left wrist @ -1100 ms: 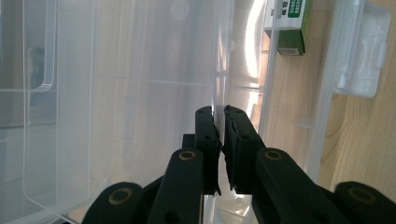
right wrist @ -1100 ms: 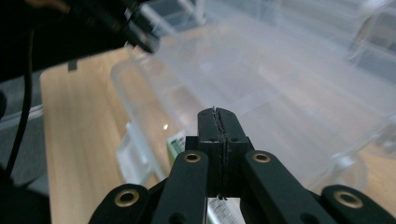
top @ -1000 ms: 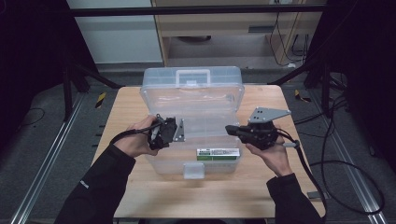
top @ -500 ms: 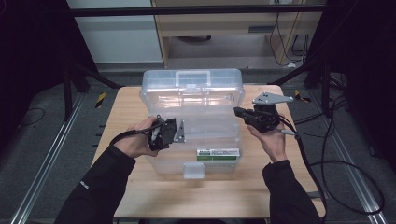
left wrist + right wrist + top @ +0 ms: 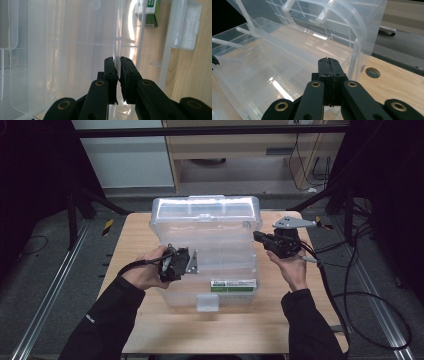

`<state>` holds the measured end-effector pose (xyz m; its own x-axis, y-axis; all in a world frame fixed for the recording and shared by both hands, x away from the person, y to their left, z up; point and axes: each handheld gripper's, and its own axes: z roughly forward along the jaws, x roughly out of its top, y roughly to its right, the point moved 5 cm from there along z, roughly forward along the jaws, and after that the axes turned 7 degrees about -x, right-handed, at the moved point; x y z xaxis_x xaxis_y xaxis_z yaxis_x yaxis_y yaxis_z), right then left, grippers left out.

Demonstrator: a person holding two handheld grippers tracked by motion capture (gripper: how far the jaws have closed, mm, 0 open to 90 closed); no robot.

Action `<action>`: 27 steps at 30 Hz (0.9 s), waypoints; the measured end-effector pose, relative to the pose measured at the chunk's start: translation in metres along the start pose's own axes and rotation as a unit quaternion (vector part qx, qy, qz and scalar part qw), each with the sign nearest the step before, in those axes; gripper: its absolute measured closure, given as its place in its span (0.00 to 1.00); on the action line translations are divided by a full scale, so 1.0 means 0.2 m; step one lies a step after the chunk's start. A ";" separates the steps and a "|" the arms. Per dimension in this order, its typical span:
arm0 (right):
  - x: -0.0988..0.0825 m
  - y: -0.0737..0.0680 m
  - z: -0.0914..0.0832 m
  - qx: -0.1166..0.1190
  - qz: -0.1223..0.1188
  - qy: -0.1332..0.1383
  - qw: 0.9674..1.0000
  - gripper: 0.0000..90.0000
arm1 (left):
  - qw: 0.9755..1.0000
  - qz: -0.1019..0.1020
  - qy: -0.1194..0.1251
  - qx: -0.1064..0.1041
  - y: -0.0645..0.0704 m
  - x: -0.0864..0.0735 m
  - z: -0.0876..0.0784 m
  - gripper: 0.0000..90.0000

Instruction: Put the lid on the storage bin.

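So the bench (image 5: 150,330) has this big clear storage box (image 5: 210,265) sitting in the middle, lid (image 5: 206,206) tipped up at the back. My left claw (image 5: 117,63) is clamped on the box's left wall, thin plastic pinched between the pads, I reckon to keep the tub from sliding. My right claw (image 5: 329,62) hangs by the right rim with jaws pressed together on nothing, looks parked there between moves. Small green carton (image 5: 233,285) lies inside near the front, beside the latch (image 5: 207,302).
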<state>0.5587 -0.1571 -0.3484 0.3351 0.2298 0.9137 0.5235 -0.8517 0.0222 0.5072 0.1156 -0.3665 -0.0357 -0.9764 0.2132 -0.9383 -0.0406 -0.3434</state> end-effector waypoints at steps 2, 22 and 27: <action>0.00 0.00 0.00 0.000 0.001 0.000 1.000 1.00 | 1.000 0.000 0.000 -0.001 0.00 0.00 0.00 0.93; -0.01 0.03 -0.02 -0.002 0.001 -0.003 1.000 1.00 | 1.000 0.005 -0.005 -0.003 0.03 0.00 0.01 0.91; -0.02 0.02 -0.02 0.001 0.000 -0.005 1.000 1.00 | 1.000 -0.001 -0.003 0.003 0.03 0.00 0.01 0.88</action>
<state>0.5566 -0.1641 -0.3503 0.3430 0.2345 0.9096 0.5243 -0.8512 0.0218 0.5029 0.1153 -0.3708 -0.0311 -0.9775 0.2087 -0.9363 -0.0446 -0.3483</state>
